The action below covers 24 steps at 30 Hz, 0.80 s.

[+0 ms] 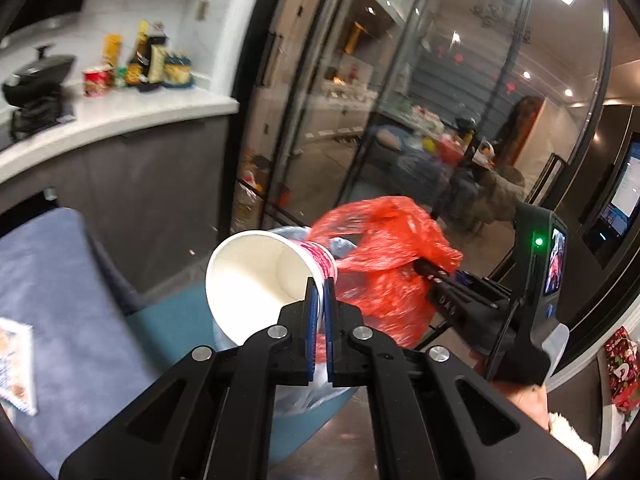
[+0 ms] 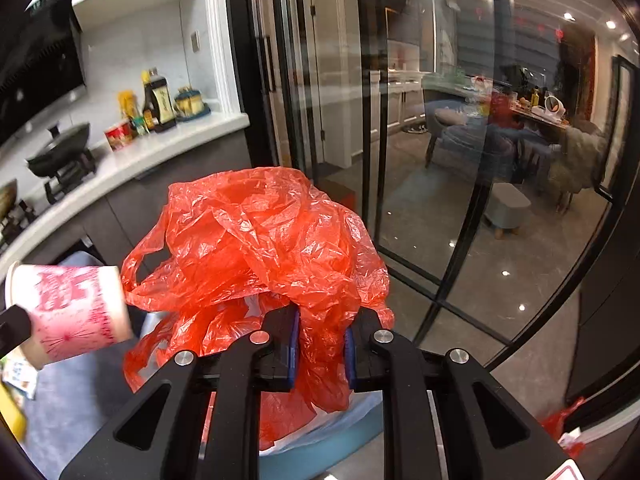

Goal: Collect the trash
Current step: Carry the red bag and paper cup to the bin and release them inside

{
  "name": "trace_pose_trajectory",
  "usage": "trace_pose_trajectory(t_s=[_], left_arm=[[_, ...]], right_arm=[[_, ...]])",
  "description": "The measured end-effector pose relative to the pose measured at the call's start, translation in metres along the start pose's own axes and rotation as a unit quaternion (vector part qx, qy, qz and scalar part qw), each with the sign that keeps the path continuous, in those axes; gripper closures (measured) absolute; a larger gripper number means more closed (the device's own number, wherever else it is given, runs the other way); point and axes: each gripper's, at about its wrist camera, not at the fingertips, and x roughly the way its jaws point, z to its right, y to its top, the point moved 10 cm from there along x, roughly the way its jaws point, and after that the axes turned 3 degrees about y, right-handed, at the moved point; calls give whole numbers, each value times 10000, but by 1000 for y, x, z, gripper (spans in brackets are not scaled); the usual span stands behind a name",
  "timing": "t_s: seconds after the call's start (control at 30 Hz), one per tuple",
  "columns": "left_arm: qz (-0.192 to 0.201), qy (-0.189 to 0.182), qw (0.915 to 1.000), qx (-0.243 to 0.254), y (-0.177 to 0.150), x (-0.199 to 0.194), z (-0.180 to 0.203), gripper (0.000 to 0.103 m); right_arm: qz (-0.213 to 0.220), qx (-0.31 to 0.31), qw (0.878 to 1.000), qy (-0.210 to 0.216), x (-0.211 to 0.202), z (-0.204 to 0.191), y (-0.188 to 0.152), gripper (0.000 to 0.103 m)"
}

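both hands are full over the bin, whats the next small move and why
Probably open the right gripper first. It is shut on the red plastic bag, which hangs directly over the lined blue bin, so the bag should drop in. The left gripper pinches the paper cup by its rim, tipped sideways above the same bin; release it next.

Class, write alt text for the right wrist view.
The right gripper clamps a crumpled red plastic bag above a blue bin. At left, a red-and-white paper cup is held sideways, with a kitchen counter behind.
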Motion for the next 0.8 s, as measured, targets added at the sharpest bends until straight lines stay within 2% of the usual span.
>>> trace_pose_trajectory(t_s=[0.17,0.33,0.4,0.47,0.53,0.57,0.6,0.67,0.8], left_arm=[[-339,-58,9994,26,-6,57,4,100],[-675,23,9977,70,-23,87,-2,100],[-797,111,9967,52,-29,96,-7,100],[-865,167,9961,11,-34,100,-12,98],[-878,312,9956,-49,-36,101,-21,84],[-845,449,9954,-85,-36,100,-26,64],[-796,532,9953,-107,-34,100,-29,51],[-652,672,9955,-127,-30,95,-31,42],[-547,932,9941,-54,-28,82,-34,41]], right_arm=[[-395,-290,9987,-139,45,-2,-10,87],[-693,-377,9969,3,70,-15,-29,82],[-716,-362,9968,2,74,-16,-34,74],[-673,-298,9973,4,71,-14,-35,51],[-574,-209,9981,28,64,-11,-33,42],[-562,-185,9982,50,62,-12,-31,39],[-553,-160,9983,98,58,-11,-30,39],[-509,-143,9985,146,53,-13,-29,36],[-368,-116,9989,267,34,-17,-27,33]])
